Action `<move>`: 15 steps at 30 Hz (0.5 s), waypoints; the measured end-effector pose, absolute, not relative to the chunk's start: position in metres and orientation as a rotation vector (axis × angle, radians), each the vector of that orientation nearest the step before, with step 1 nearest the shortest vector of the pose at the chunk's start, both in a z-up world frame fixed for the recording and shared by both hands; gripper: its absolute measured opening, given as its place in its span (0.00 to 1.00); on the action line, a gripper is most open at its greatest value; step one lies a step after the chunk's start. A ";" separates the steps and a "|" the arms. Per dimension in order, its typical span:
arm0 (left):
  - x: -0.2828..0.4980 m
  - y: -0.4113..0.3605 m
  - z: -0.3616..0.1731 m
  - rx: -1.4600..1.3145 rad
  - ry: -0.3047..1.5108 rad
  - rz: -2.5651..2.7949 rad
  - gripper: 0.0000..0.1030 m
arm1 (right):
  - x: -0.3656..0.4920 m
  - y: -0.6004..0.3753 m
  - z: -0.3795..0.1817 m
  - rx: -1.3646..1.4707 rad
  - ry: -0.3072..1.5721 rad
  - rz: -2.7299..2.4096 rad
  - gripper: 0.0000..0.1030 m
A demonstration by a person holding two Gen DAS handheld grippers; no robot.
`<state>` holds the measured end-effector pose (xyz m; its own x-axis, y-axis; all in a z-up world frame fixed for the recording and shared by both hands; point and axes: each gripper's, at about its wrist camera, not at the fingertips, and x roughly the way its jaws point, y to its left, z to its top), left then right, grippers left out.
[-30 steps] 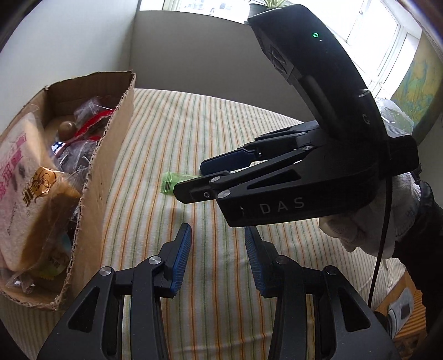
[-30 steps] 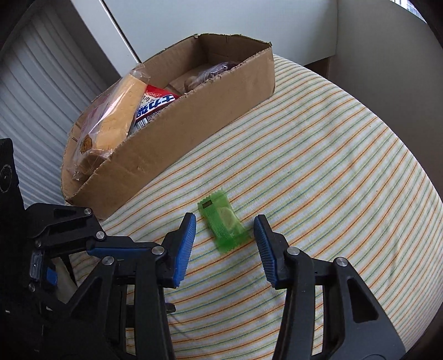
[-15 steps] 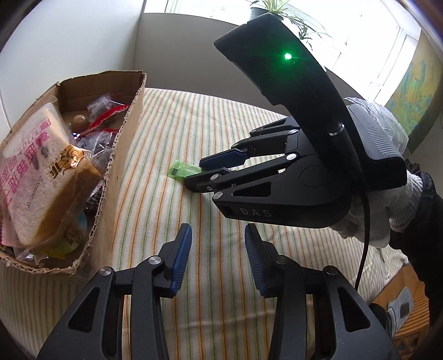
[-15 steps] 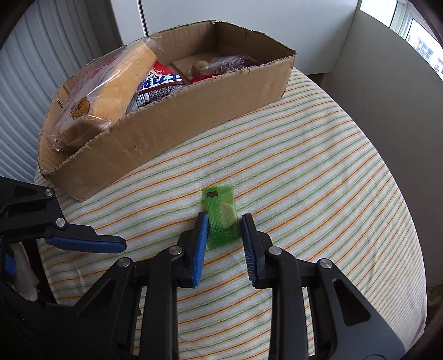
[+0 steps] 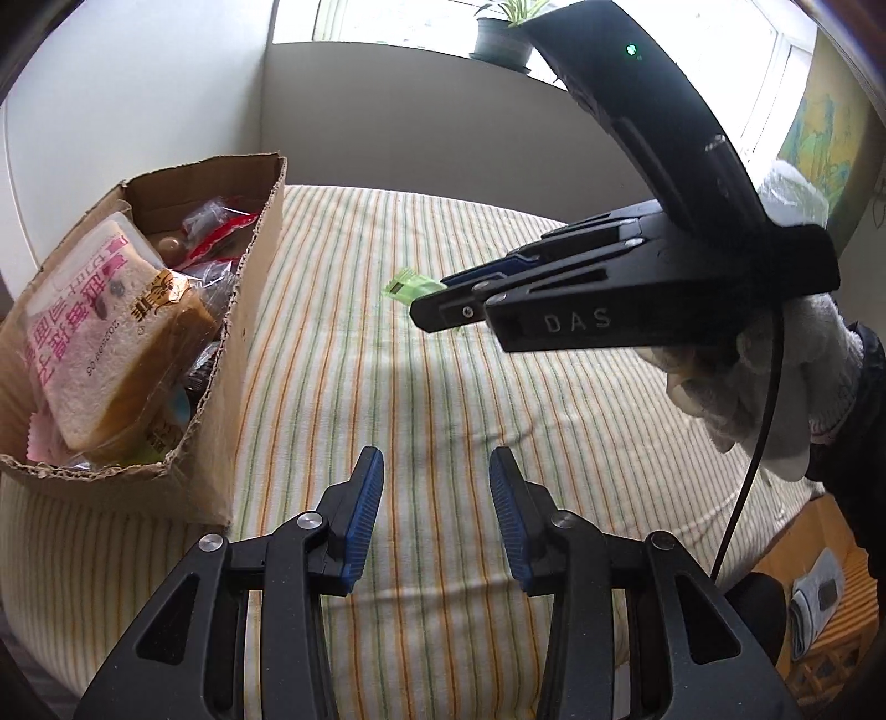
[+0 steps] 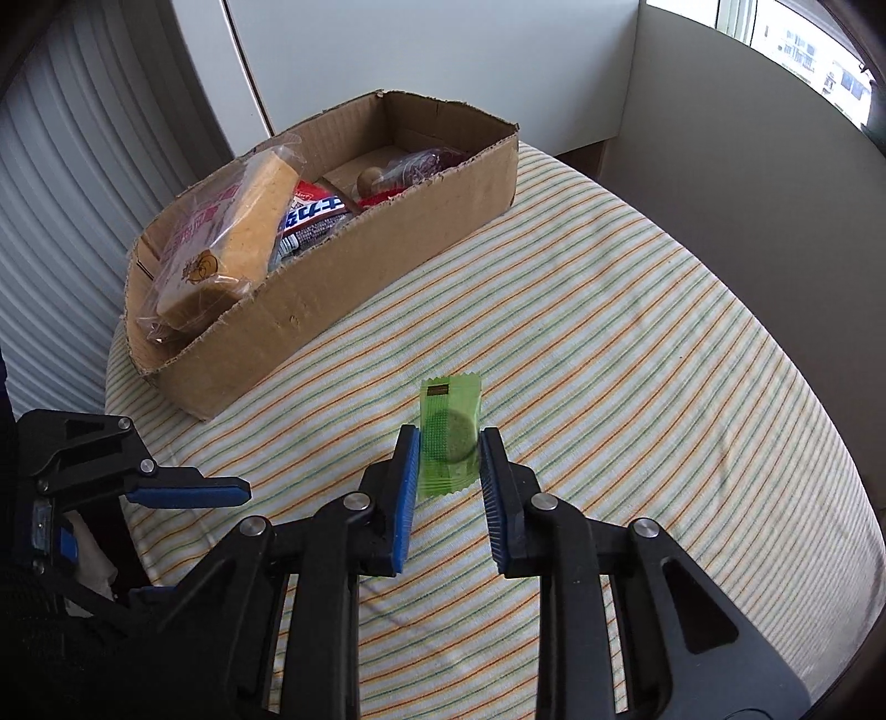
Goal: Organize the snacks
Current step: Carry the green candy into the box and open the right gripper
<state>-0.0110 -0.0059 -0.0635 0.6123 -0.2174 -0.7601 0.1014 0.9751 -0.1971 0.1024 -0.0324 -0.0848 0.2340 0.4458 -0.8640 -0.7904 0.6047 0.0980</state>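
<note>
Right gripper (image 6: pixel 447 450): closing, blue pads pressed against both long edges of a green candy packet (image 6: pixel 449 429), which stands up between them and pokes out past the tips toward 12 o'clock, lifted clear of the striped cloth (image 6: pixel 637 343) (a faint shadow lies under it in the left wrist view). Seen from the left wrist camera, same packet (image 5: pixel 412 288) at the tip of that gripper (image 5: pixel 443 302), at about 12 o'clock from the left gripper and well beyond it. White gloved hand (image 5: pixel 775 376) wrapped round the right gripper's handle at 3 o'clock.

Left gripper (image 5: pixel 436 507): apart, nothing between the pads, hanging over bare striped cloth.

Cardboard box (image 6: pixel 354 266) at 10 to 11 o'clock from the clamped packet, well apart from it, resting on the cloth with its long side toward the right gripper. Inside: a bagged loaf of sliced bread (image 6: pixel 227 243) propped up at the near end, a wrapper with blue and white print (image 6: pixel 313 216) beside it, then a small brown round thing (image 6: pixel 368 178) and a dark crinkly bag (image 6: pixel 423 162) toward the far end. Far corner of the box bare cardboard.

Potted plant (image 5: pixel 501 33) on the sill behind, at 12 o'clock in the left wrist view.
</note>
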 end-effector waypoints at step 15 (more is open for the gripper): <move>-0.058 0.005 -0.054 0.020 0.853 -0.125 0.37 | 0.099 0.006 -0.013 -0.309 0.909 0.900 0.22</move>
